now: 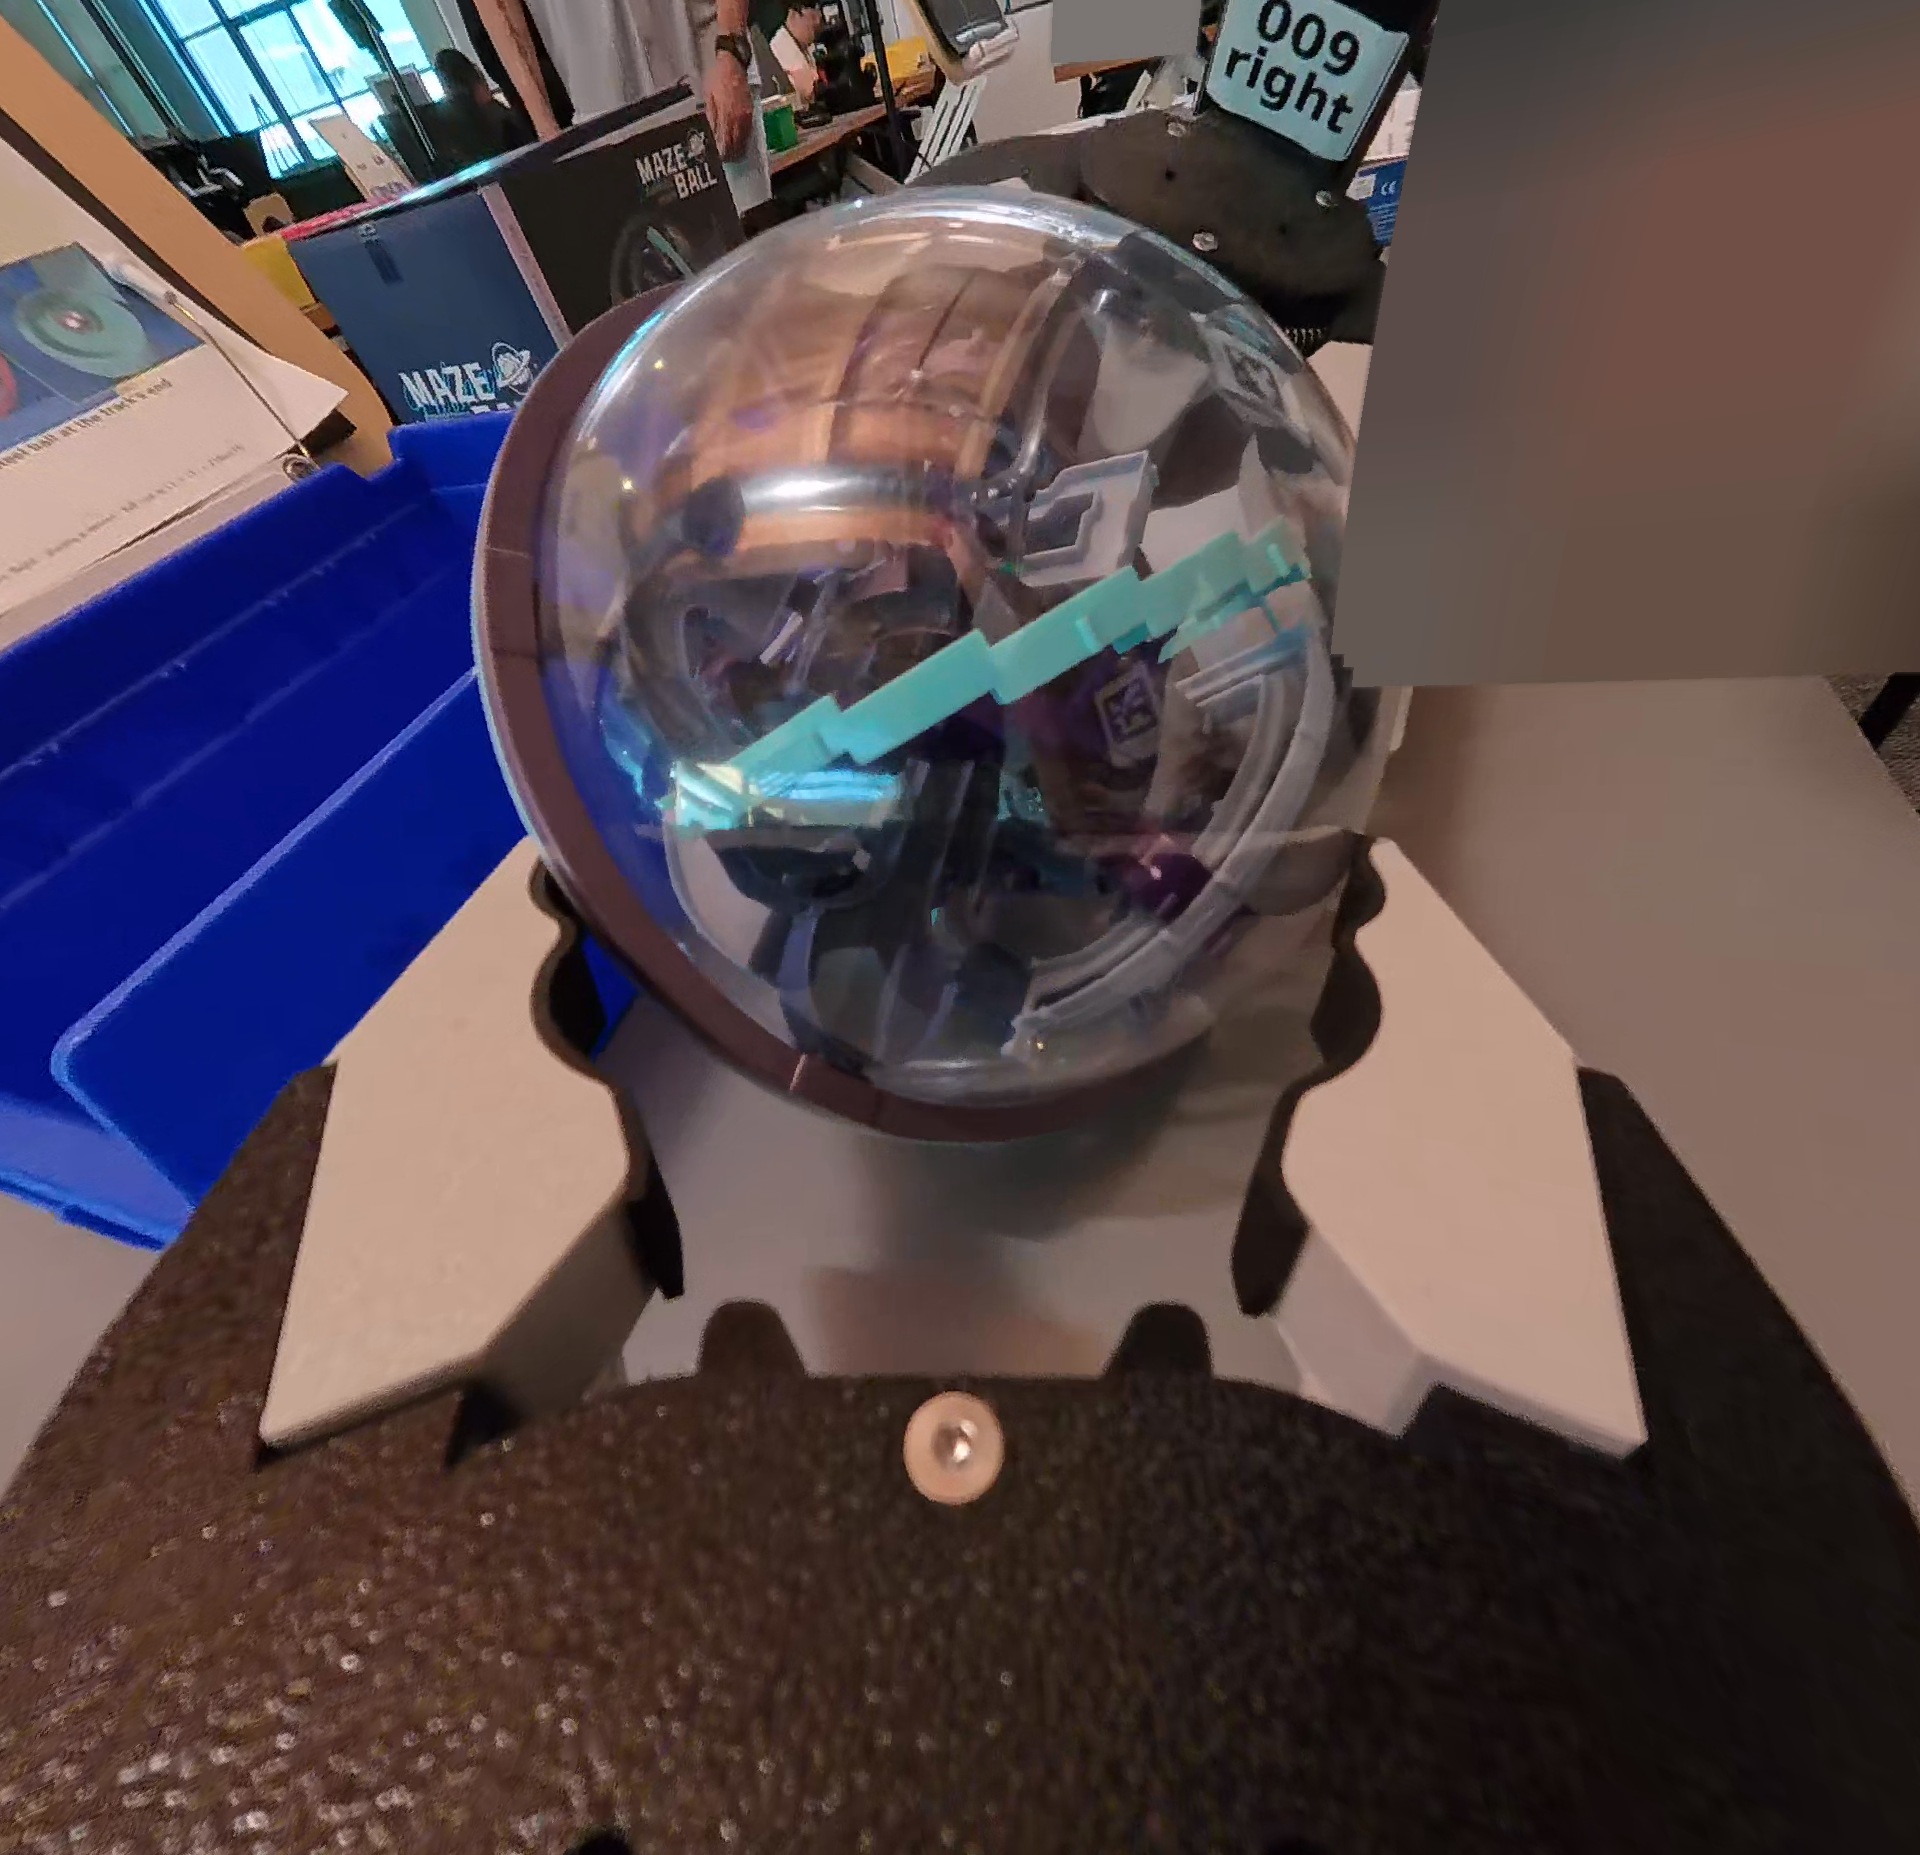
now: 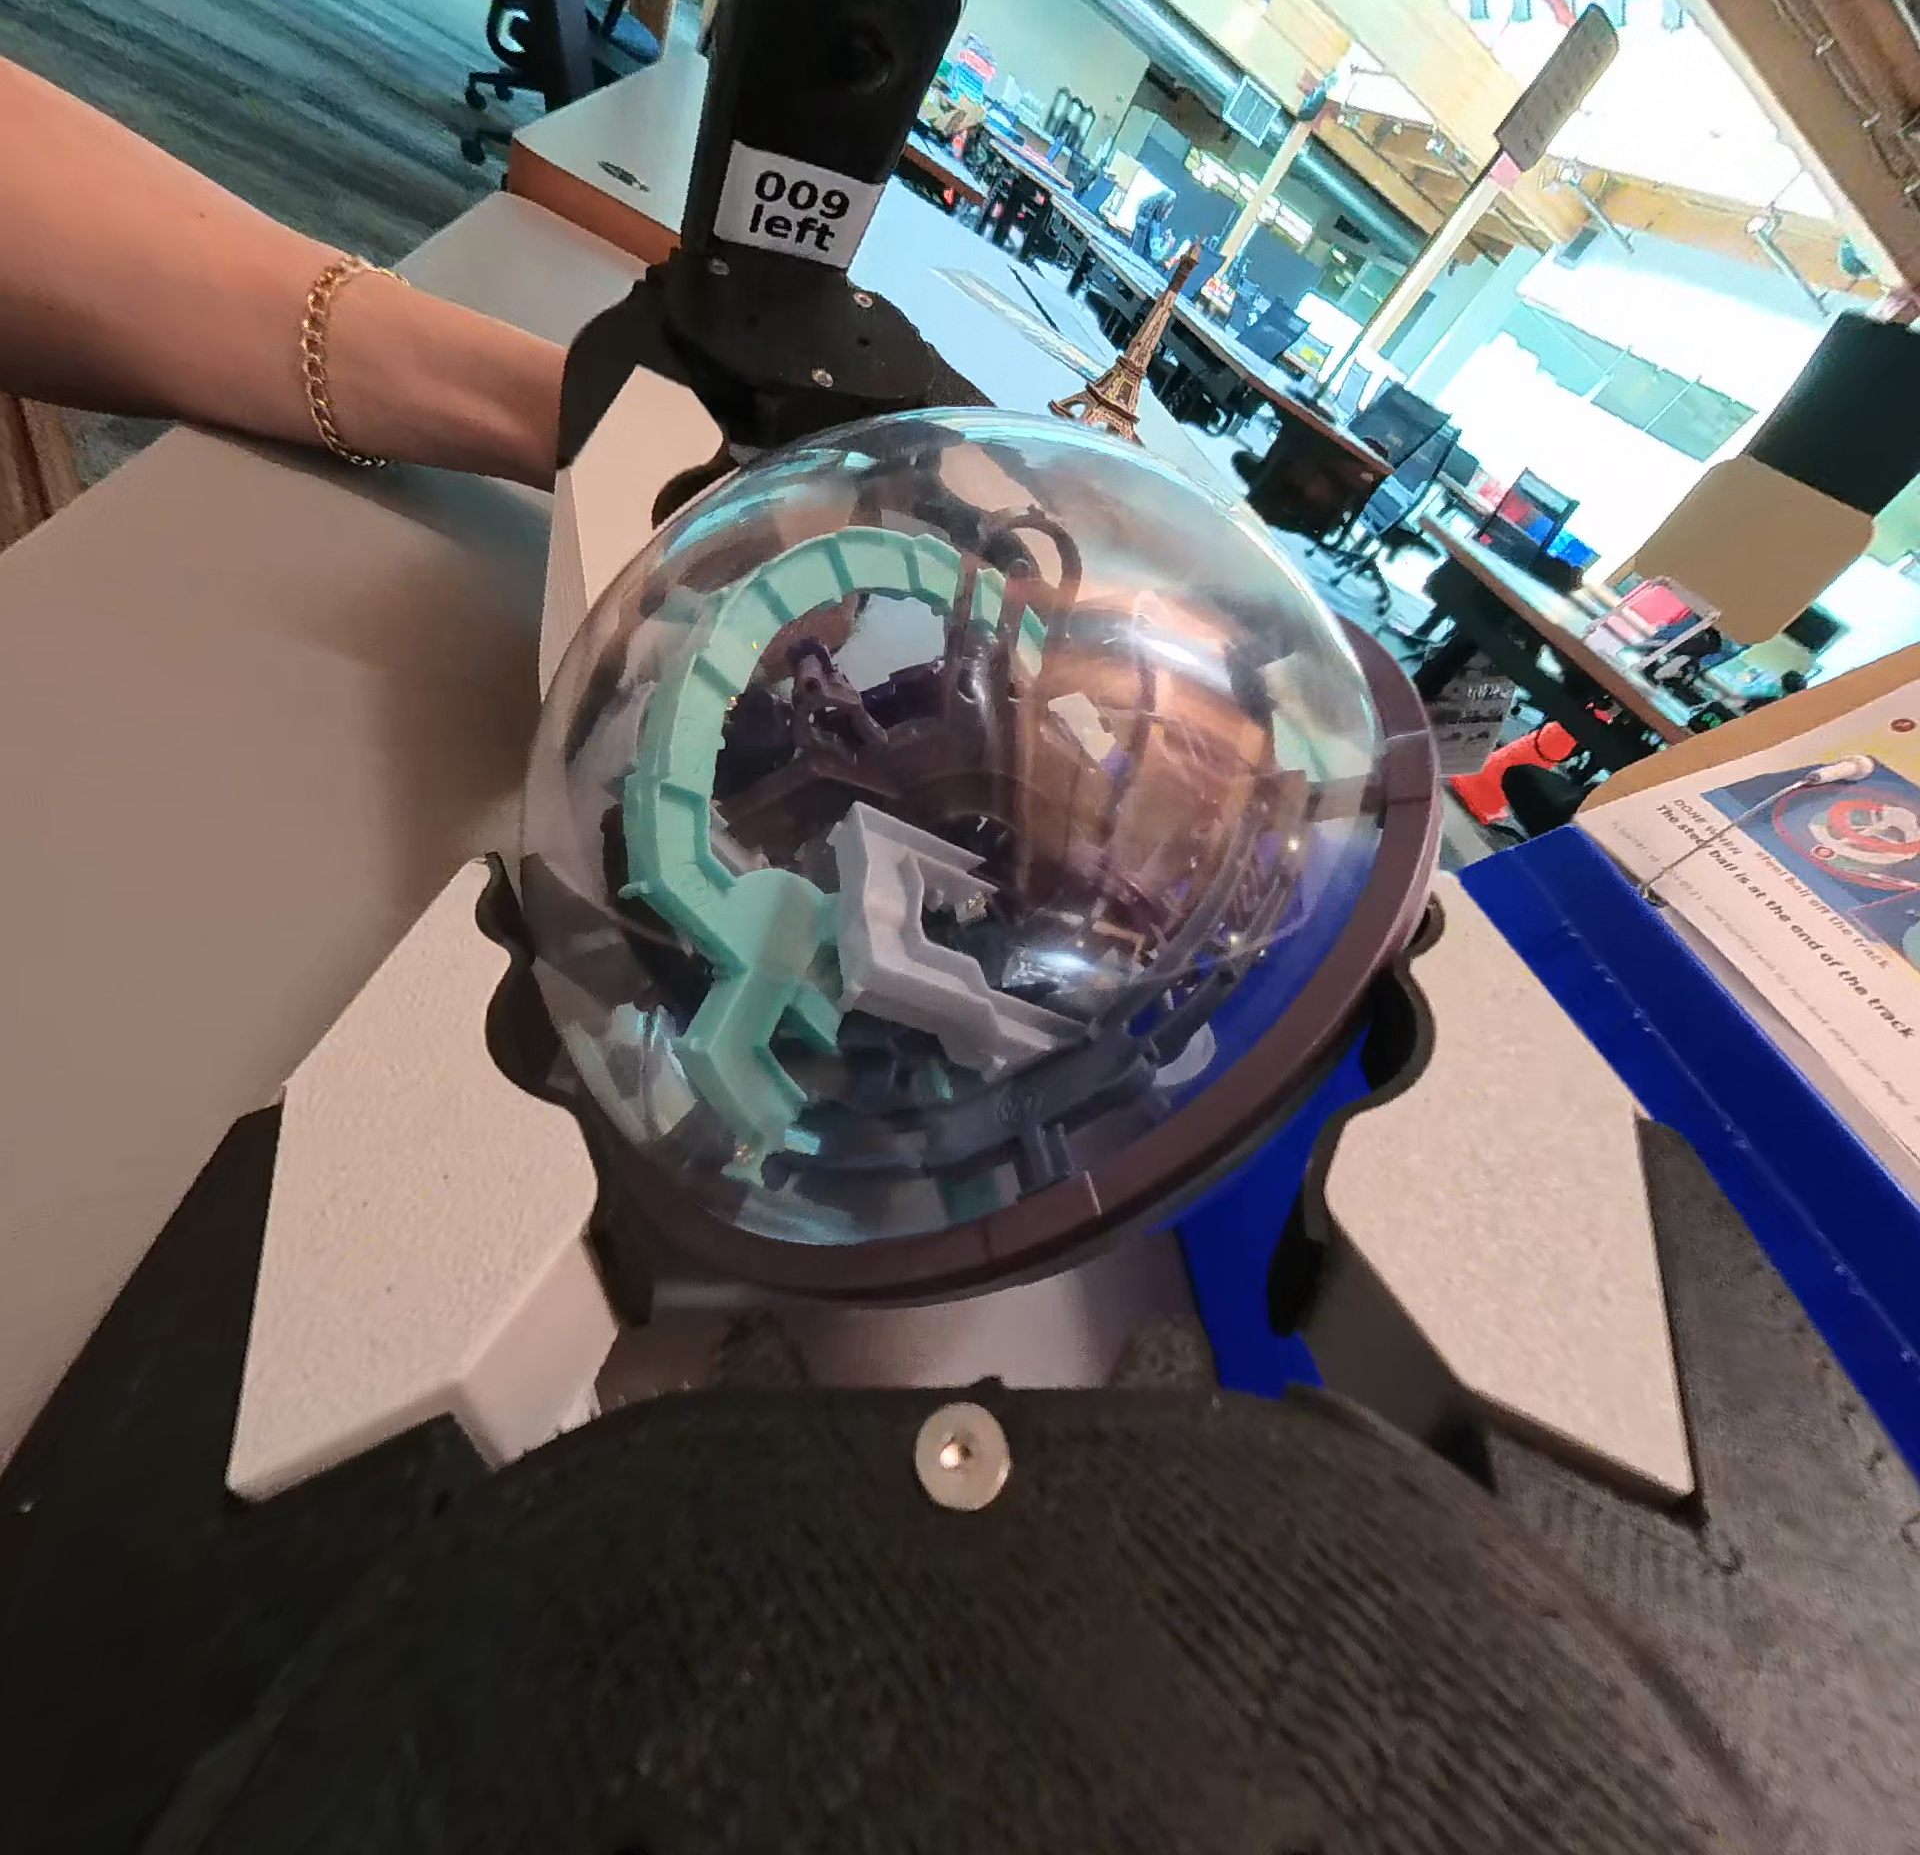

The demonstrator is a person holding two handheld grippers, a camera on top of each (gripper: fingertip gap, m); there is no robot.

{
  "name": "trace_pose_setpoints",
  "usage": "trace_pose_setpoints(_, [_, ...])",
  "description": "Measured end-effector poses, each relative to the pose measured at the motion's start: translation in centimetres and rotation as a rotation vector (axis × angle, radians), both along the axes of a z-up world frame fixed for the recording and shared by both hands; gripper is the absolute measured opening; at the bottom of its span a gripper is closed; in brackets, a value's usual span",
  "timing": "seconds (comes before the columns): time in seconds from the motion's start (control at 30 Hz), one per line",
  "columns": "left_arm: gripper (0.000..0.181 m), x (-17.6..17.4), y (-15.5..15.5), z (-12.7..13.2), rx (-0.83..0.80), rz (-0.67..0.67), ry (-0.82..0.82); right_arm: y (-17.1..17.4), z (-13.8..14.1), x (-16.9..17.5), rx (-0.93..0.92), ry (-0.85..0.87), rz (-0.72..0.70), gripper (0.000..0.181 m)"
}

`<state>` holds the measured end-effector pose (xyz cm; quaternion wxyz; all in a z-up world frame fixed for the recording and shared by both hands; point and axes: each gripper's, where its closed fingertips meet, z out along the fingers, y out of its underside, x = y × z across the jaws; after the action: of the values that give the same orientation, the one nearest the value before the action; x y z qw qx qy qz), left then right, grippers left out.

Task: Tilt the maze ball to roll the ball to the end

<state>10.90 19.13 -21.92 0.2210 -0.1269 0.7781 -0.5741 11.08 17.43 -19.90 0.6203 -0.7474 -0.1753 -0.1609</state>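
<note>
We hold the maze ball (image 1: 925, 652) between our two grippers, one on each side, and it sits lifted off the pale tabletop (image 1: 1621, 870). The left gripper (image 1: 951, 974) has its jaws spread wide around the clear sphere, the dark fingertips (image 1: 566, 932) touching the brown equator band low on one side and the clear shell on the other. From the right wrist view, the right gripper (image 2: 956, 984) does the same from the opposite side, jaws wide and pressed to the globe (image 2: 966, 849), so both are gripping the maze ball.

The sphere is tilted: in the left wrist view the brown band (image 1: 509, 600) runs down the left edge and curves under the bottom, while in the right wrist view it sweeps along the right and lower edge. Inside we see a mint-green stepped track (image 1: 997, 662) crossing on a slant, grey rails (image 1: 1226, 870) curving below it, and purple pieces between them. In the right wrist view the mint track (image 2: 696, 745) arches up the left half, beside a grey channel (image 2: 914, 922). We cannot make out the small ball among the tracks.

A blue bin (image 1: 229, 766) stands just beside the sphere on the tabletop, with a printed sheet (image 2: 1808, 870) lying over its edge. Behind it sits the toy's dark box (image 1: 499, 288). A small tower model (image 2: 1132, 361) stands beyond the globe.
</note>
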Motion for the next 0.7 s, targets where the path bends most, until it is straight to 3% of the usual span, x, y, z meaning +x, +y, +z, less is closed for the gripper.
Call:
trace_pose_setpoints(0.1, [0.138,0.1,-0.1,0.2,-0.012,0.002,-0.003,-0.2,-0.1,0.3,-0.029,0.042,-0.004,0.155])
trace_pose_setpoints(0.3, [0.156,0.0,-0.6,1.7,-0.027,0.025,-0.231,0.3,-0.7,-0.1,-0.066,0.152,-0.009,0.148])
trace_pose_setpoints(0.47, [0.155,0.0,-0.7,1.6,-0.052,0.021,-0.136,0.1,-0.4,-0.2,-0.07,0.246,0.003,0.147])
trace_pose_setpoints(0.7, [0.147,0.1,-0.6,0.9,-0.045,0.022,-0.042,0.3,-0.5,0.1,-0.042,0.019,-0.026,0.158])
